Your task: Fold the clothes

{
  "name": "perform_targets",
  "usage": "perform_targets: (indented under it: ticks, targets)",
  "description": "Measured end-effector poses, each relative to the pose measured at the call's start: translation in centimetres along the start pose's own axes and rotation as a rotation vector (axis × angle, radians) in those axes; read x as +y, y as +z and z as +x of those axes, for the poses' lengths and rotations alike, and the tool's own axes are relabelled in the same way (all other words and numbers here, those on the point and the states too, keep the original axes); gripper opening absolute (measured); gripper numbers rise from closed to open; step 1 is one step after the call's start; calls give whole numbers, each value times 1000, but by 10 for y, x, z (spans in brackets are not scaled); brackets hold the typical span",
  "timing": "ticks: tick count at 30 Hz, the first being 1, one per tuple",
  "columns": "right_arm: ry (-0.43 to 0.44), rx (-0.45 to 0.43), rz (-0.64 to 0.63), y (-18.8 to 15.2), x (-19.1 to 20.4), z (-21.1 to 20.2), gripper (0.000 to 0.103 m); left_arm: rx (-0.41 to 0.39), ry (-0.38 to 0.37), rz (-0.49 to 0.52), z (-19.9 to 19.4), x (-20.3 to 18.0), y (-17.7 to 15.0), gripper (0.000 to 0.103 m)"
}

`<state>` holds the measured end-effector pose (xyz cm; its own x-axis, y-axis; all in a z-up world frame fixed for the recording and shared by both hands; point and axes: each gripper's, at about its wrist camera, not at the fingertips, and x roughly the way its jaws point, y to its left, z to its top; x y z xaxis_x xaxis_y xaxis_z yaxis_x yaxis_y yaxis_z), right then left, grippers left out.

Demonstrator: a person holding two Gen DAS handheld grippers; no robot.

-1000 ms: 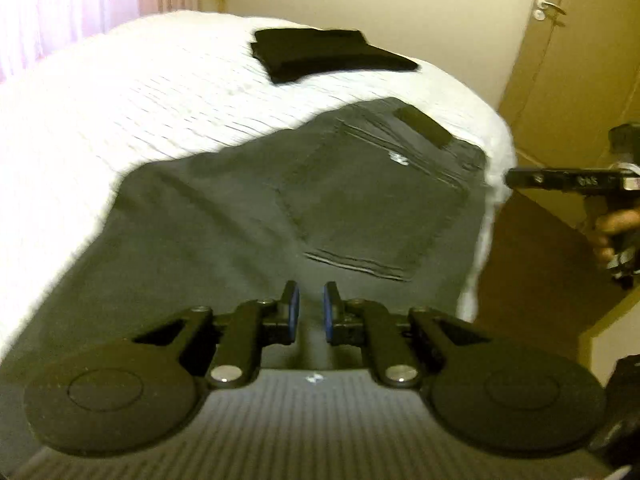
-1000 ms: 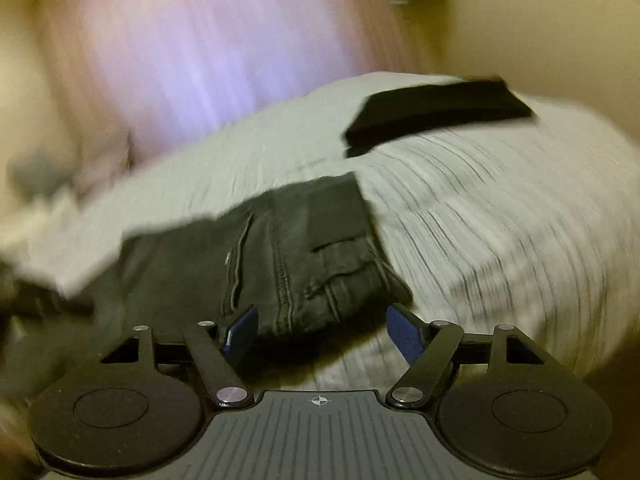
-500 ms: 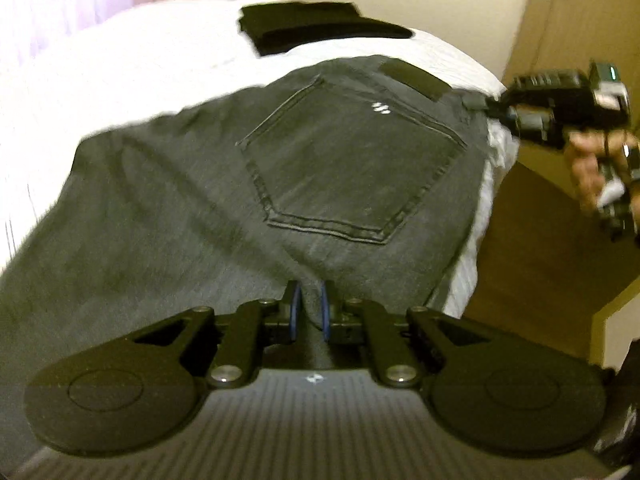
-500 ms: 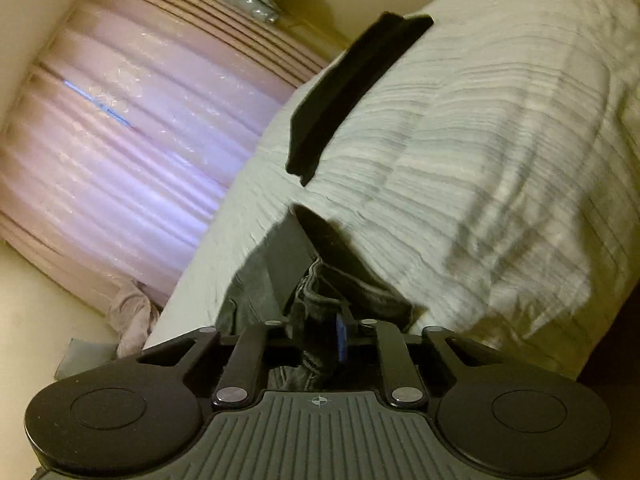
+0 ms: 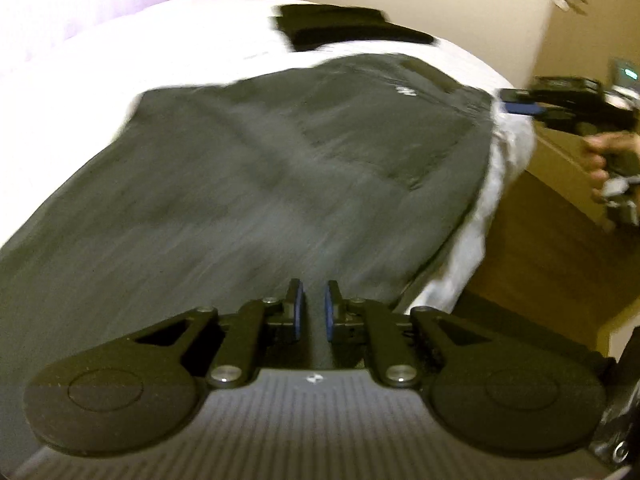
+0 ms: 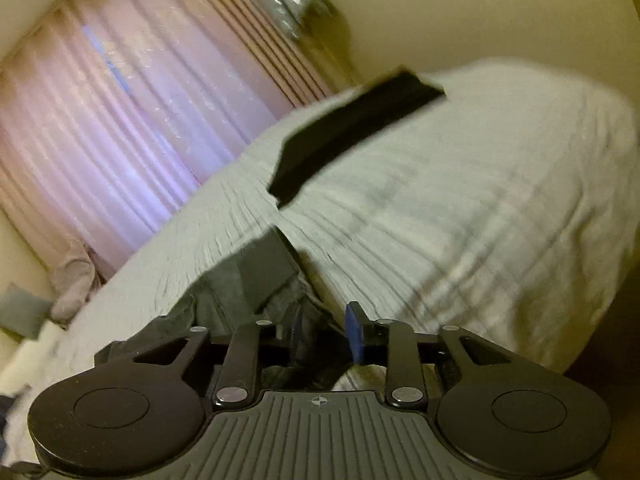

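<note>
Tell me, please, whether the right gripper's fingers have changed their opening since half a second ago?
Yes. The right gripper was clamped on the grey jeans; now its fingers stand apart, with the waistband loose between them on the white bed cover.

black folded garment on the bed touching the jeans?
No: in the left wrist view a strip of white bedspread separates the black garment from the jeans.

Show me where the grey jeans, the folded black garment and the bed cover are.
grey jeans [image 5: 248,184], left wrist view, mid fabric.
folded black garment [image 6: 352,136], right wrist view, top face.
bed cover [image 6: 480,208], right wrist view, bare ribbed area.
</note>
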<state>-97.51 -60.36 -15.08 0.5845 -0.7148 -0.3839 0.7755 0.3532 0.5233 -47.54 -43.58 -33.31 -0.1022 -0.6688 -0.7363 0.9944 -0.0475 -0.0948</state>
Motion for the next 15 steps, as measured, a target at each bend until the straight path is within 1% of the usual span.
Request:
perform_targets:
  ticks: [4,5,6,7,8,9,13,15]
  targets:
    - [6,-26,-115,-3,26,-16,31,-33,104,-149,-37,36,-40,9]
    - [47,-5,-161,-8,40,-13,37,-36,143,-183,-48,46,-52,9]
    - [78,12,-197,-13,53,-8,54,-38,184,-216,-60,55,-64,9]
    - [114,28,-230,-20,66,-3,63,-40,225,-248,-71,64,-75,9]
    - [150,45,-264,-27,79,2,70,-45,270,-281,-84,74,-87,9]
    - [185,62,-297,-34,92,8,70,-52,322,-321,-98,84,-100,10]
    - [278,162,-388,-57,139,34,70,-93,517,-487,-156,124,-151,11]
    - [310,201,-439,-70,159,48,70,-113,613,-561,-182,141,-174,16]
